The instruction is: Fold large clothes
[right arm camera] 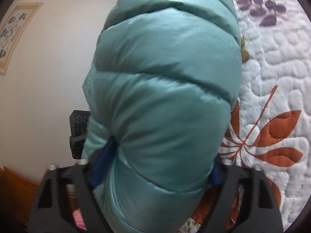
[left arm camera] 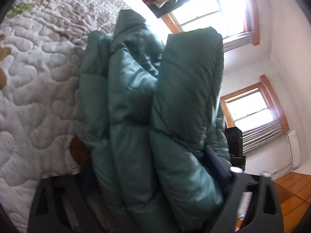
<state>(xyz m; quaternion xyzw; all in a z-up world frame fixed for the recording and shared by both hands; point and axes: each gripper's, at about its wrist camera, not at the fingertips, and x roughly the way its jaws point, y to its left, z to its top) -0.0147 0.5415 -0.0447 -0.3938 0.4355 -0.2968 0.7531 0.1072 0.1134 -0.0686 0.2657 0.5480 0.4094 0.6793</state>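
— Fingers [right arm camera: 105, 167] of the right gripper [right arm camera: 155, 170]? Closed around the puffy teal jacket [right arm camera: 161, 89], filling mid-frame.

— And the left gripper [left arm camera: 155, 184]? Clamped on the same jacket's bunched folds, centre frame, above the quilted bed cover [left arm camera: 38, 89] at left; windows [left arm camera: 250, 108] at right.
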